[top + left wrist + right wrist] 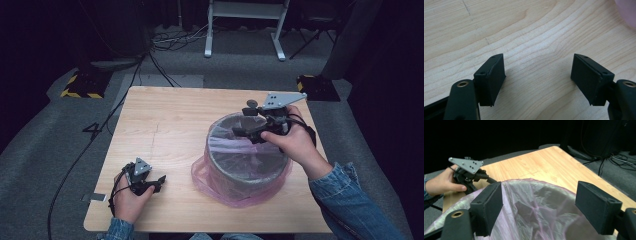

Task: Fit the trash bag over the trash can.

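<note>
Table [165, 120]: light wood, bare except for a grey round bin [248, 172] on the person's right half, lined with a pink plastic bag [212, 187] whose skirt spills over the rim and pools on the wood around the base.

Right gripper [240, 131] hovers over the far rim of the bin, jaws spread wide, nothing between them. Left gripper [161, 179] rests low near the front-left edge, well apart from the bin, jaws also wide and empty.

Step, as I read it: fitting or tidying the liner, right hand on approach to the bag at the rim. Next move needs the jaws down onto a fold of film at the rim edge and a pinch on plastic only, not the bin wall. Thin film, slips easily.

View deltas:
- right gripper view: looks into the bag's crumpled inside [536, 207], left gripper [487, 179] beyond it.
- left gripper view: wood grain between the pads [492, 80], a sliver of pink bag [627, 11] top corner.
</note>
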The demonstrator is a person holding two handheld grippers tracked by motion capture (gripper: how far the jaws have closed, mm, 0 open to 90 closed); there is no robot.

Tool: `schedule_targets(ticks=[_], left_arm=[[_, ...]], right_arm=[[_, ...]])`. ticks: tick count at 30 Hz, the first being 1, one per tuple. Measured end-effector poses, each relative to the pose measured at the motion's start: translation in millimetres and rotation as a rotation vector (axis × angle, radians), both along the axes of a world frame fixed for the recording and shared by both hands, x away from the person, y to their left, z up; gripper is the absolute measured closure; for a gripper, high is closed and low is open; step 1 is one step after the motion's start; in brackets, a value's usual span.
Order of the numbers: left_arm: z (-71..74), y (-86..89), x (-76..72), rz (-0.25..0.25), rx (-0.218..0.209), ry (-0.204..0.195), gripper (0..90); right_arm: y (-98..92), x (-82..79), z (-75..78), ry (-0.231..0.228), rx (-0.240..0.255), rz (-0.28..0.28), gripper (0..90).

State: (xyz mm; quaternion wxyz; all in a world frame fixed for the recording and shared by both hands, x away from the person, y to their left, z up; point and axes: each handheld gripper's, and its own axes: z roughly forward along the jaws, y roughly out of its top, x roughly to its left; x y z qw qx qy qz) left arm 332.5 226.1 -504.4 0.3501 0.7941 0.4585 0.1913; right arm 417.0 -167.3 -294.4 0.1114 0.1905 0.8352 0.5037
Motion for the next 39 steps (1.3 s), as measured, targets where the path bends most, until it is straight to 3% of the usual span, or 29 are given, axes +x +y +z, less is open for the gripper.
schedule_targets(ticks=[9,15,20,24,31,33,39], left_arm=[[0.1,-0.8,1.5,0.001,0.003,0.002,25.8],[0.1,-0.7,1.6,0.000,0.002,0.003,25.5],[0.1,-0.8,1.6,-0.001,0.002,0.004,25.4],[0.1,-0.7,1.7,-0.003,0.001,0.005,24.9],[0.0,-1.0,1.8,-0.004,0.001,0.004,24.6],[0.0,-1.0,1.8,-0.004,0.001,0.005,24.5],[-0.1,-1.1,1.8,-0.005,0.002,0.004,24.5]], right_arm=[[21.0,6.6,-18.8,0.029,-0.032,0.033,22.9],[28.4,9.8,-34.8,0.056,-0.083,0.037,22.8],[31.4,16.6,-49.5,0.082,-0.186,0.023,21.1],[33.6,20.7,-57.9,0.109,-0.231,0.015,20.5],[41.9,24.4,-71.1,0.140,-0.395,0.085,25.4],[42.4,24.8,-74.0,0.139,-0.418,0.081,25.2],[42.3,25.9,-88.9,0.216,-0.470,0.054,18.0]])
